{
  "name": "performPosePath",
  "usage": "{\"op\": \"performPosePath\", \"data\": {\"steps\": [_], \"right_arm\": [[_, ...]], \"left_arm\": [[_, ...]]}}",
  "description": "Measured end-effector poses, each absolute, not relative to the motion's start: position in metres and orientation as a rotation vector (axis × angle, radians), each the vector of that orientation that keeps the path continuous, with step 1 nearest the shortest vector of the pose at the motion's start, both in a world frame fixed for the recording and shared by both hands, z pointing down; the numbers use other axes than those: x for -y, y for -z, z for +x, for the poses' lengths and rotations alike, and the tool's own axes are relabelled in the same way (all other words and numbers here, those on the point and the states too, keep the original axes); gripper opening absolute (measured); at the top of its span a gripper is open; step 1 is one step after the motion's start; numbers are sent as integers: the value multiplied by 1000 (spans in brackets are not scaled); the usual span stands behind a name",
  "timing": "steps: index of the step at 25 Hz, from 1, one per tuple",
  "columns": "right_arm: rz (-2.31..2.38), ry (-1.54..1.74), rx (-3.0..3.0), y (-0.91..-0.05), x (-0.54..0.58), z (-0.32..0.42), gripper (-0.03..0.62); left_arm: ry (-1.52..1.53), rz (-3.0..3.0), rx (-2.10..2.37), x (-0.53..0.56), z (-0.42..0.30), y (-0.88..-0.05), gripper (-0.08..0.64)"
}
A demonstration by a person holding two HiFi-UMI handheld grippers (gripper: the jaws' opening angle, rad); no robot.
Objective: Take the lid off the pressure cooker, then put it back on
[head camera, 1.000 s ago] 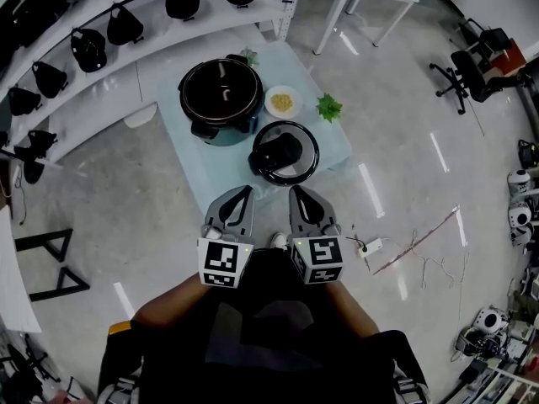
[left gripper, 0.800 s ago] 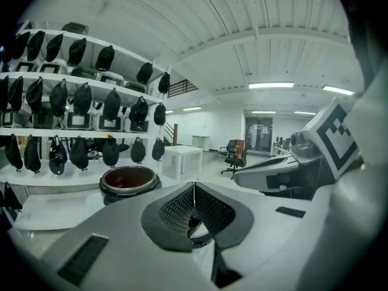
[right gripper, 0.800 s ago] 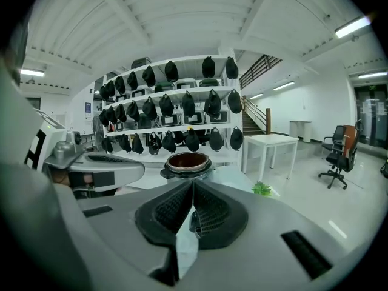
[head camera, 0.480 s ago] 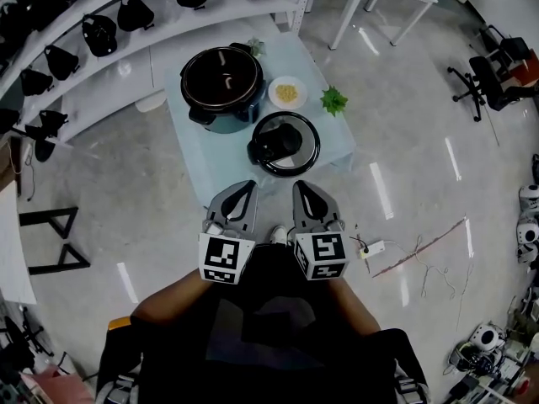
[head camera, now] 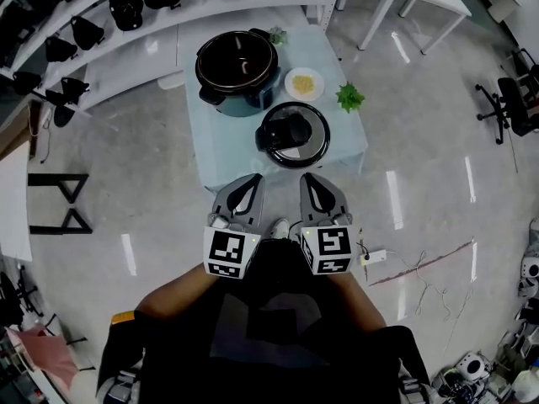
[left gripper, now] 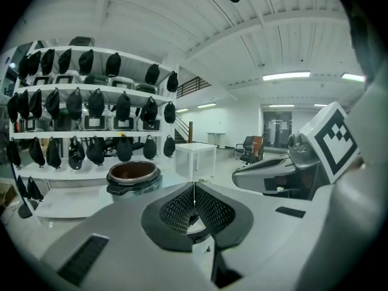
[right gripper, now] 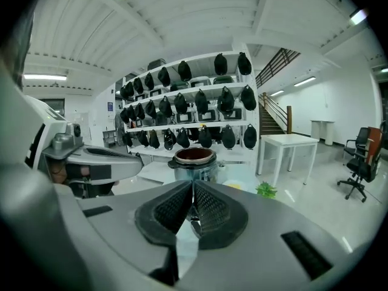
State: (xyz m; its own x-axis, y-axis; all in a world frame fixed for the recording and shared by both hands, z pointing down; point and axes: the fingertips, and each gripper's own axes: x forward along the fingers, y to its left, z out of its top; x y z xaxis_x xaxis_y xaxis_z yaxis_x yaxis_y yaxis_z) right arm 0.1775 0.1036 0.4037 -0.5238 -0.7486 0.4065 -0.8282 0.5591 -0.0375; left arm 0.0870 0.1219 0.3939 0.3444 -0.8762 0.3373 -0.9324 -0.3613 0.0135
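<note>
While holding left gripper (head camera: 247, 189) and right gripper (head camera: 314, 188) closed, empty, over open floor (head camera: 152, 200), faces lid (head camera: 293, 133) by table's (head camera: 217, 146) near edge.

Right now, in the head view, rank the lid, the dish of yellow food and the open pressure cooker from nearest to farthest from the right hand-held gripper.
From the right hand-held gripper:
1. Lid, on the table just ahead.
2. Dish, beyond the lid.
3. Pressure cooker, farthest, back left.
</note>
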Motion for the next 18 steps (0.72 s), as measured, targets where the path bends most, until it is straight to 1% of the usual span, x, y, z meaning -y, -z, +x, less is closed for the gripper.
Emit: {"op": "performPosePath", "data": {"steps": [9, 18], "right_arm": [[1254, -328, 2442, -411, -96, 173, 26], [1300, -354, 2357, -424, -64, 166, 28]], "left_arm": [[-399, 2358, 1687, -119, 80, -394, 11], [-389, 2359, 1634, -86, 67, -403, 11]]}}
